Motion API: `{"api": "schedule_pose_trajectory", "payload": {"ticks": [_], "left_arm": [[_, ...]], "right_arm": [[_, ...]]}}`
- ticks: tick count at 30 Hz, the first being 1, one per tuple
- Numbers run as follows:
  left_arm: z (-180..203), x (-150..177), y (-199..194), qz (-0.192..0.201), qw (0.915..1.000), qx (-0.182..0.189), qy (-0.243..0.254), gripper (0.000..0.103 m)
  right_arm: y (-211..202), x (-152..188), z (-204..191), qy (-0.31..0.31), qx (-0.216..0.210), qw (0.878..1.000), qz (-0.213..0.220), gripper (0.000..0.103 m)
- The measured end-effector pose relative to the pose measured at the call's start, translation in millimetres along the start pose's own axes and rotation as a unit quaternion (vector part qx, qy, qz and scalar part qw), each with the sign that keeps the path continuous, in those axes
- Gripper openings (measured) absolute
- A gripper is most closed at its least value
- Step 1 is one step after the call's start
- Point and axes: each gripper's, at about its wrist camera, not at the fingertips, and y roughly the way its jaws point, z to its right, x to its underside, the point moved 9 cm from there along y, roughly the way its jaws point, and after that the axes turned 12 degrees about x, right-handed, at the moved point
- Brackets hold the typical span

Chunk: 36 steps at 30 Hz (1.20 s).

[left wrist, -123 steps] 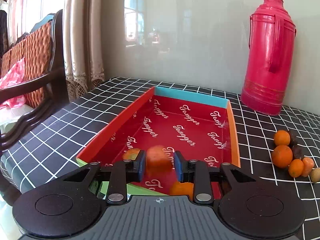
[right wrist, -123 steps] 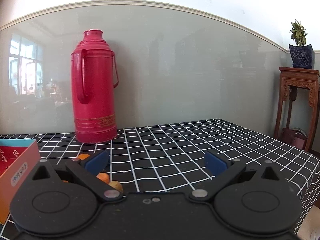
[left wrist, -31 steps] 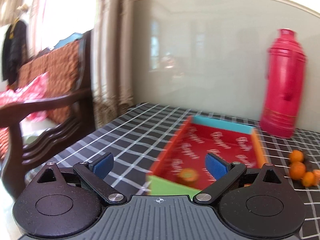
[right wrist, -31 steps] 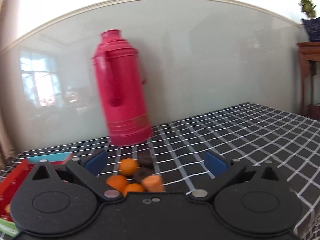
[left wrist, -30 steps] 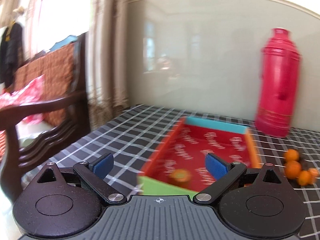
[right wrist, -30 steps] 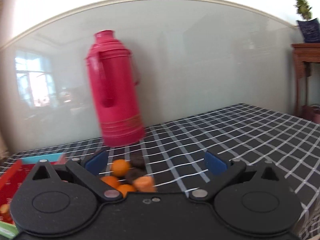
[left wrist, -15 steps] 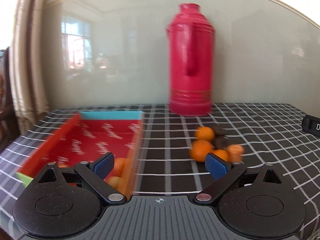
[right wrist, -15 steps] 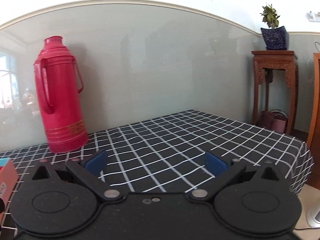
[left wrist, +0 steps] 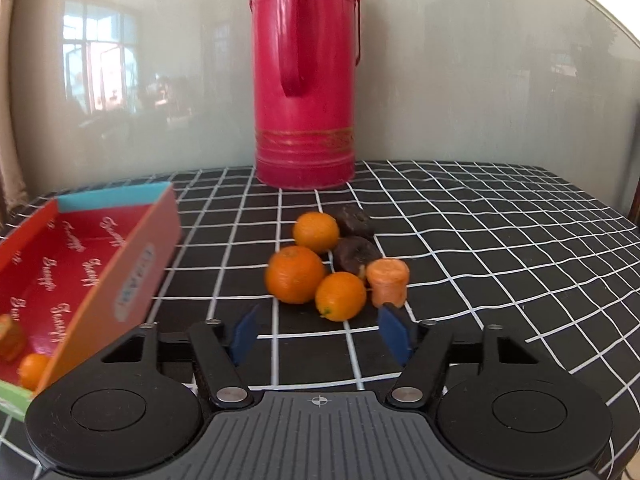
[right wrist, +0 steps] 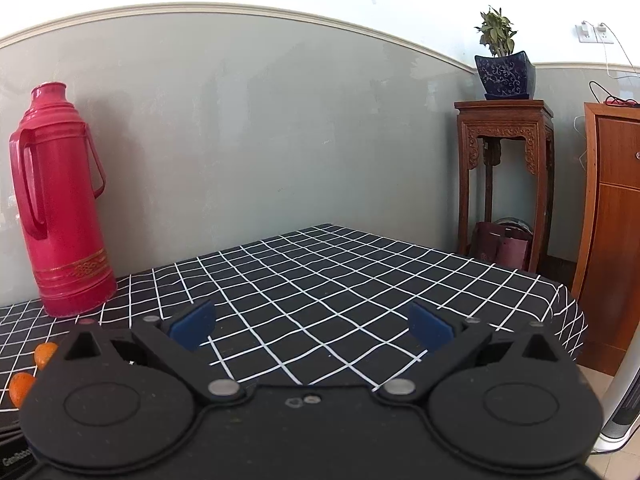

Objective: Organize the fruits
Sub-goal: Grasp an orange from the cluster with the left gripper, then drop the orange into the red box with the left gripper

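Note:
In the left wrist view a pile of fruit lies on the checked cloth: a big orange point(left wrist: 295, 274), a small orange point(left wrist: 340, 296) nearest me, another orange point(left wrist: 316, 232) behind, two dark fruits point(left wrist: 354, 253) and a carrot-coloured piece point(left wrist: 388, 282). My left gripper point(left wrist: 320, 334) is open and empty, just short of the small orange. The red tray point(left wrist: 132, 280) at the left holds an orange point(left wrist: 33, 369) and another piece point(left wrist: 11, 336). My right gripper point(right wrist: 310, 326) is open and empty over bare cloth; two oranges point(right wrist: 44, 353) show at its left edge.
A tall red thermos point(left wrist: 306, 80) stands behind the fruit, also in the right wrist view point(right wrist: 60, 208). The wall runs behind the table. To the right are the table's edge point(right wrist: 568, 312), a wooden plant stand point(right wrist: 504, 176) and a cabinet point(right wrist: 612, 232).
My left gripper has swung right from the tray and moved in close to the fruit pile, jaws a little narrower. My right gripper has turned right, away from the fruit.

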Motion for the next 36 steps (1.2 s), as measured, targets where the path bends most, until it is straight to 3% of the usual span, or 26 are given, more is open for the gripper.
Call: {"api": "schedule_pose_trajectory", "payload": {"ticks": [8, 19, 30, 36], "left_arm": [[6, -1, 32, -0.026, 0.9995, 0.016, -0.011, 0.041], [8, -4, 41, -0.031, 0.9991, 0.025, -0.012, 0.032], [-6, -15, 13, 0.017, 0.9997, 0.01, -0.018, 0.032], [-41, -31, -32, 0.081, 0.9953, -0.051, -0.017, 0.032]], "right_arm": [[-2, -1, -4, -0.004, -0.025, 1.0, -0.001, 0.097], [-5, -1, -7, -0.014, -0.035, 0.999, 0.004, 0.097], [-8, -4, -8, -0.016, -0.025, 0.999, 0.015, 0.097], [-14, -1, -19, -0.025, -0.04, 0.999, 0.016, 0.097]]}}
